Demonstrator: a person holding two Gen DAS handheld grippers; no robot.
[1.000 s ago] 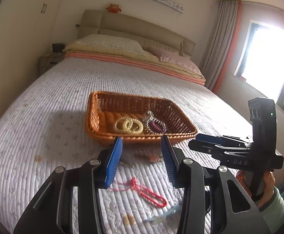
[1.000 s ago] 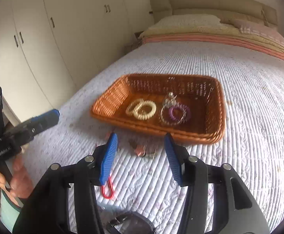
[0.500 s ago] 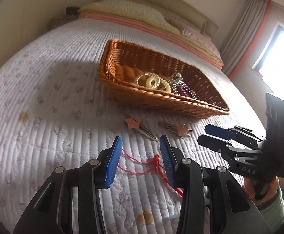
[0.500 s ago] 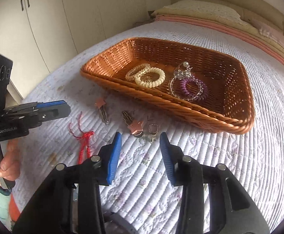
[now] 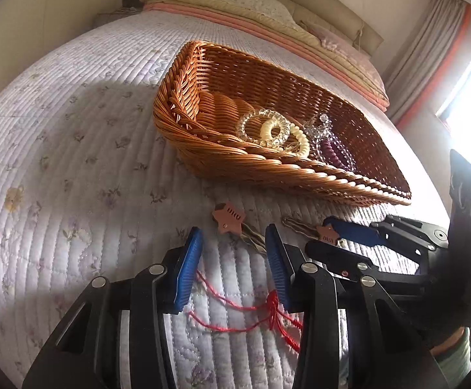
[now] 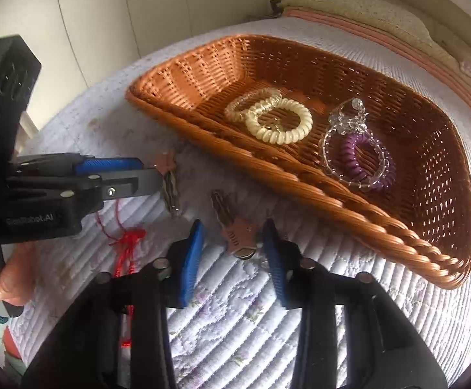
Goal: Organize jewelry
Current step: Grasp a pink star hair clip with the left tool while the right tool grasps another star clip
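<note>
Two star hair clips lie on the quilt (image 5: 73,162) in front of the basket (image 6: 300,181). My right tongs (image 6: 232,253) are spread wide around one clip (image 6: 235,236), not touching it. My left tongs (image 5: 232,259) are spread too, above the red cord (image 5: 258,308), with the other clip (image 5: 229,217) just ahead. Inside the basket sit cream coil ties (image 6: 281,123), a purple one (image 6: 358,159) and a clear bracelet (image 6: 349,120).

basket (image 6: 300,175): glossy woven wicker; bedspread (image 5: 73,168): matt quilted cloth (floral); cord (image 5: 245,308): red thread
</note>
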